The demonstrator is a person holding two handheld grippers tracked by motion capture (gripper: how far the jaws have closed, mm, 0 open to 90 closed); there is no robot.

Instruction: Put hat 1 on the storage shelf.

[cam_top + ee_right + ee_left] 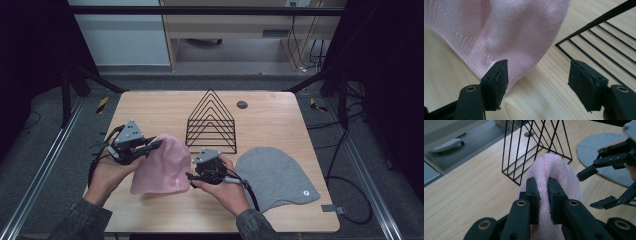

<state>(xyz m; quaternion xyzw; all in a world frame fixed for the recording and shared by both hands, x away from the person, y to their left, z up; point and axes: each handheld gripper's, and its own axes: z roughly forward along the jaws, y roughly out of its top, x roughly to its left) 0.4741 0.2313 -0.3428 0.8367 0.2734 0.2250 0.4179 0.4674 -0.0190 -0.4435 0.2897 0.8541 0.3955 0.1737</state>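
Standing empty, wire rack (211, 121) behind tongs-pinched pink beanie (161, 167).

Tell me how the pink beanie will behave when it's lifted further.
Probably floppy: the pink beanie bunches between the left hand-held gripper pads and drapes onto the table. Likely light, and the knit looks unlikely to slip.

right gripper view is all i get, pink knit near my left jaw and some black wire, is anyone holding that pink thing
Observer: Yes, the left gripper is pinched shut on a fold of the pink beanie.
Operator: and my own jaws
Observer: On the high view the right gripper is open at the beanie's right edge, gripping nothing.
Operator: what's the wire
Observer: A black wire rack shaped like a triangle, standing behind the beanie.
Operator: anything else on the table
Observer: A grey beanie lying flat, right of your hand.
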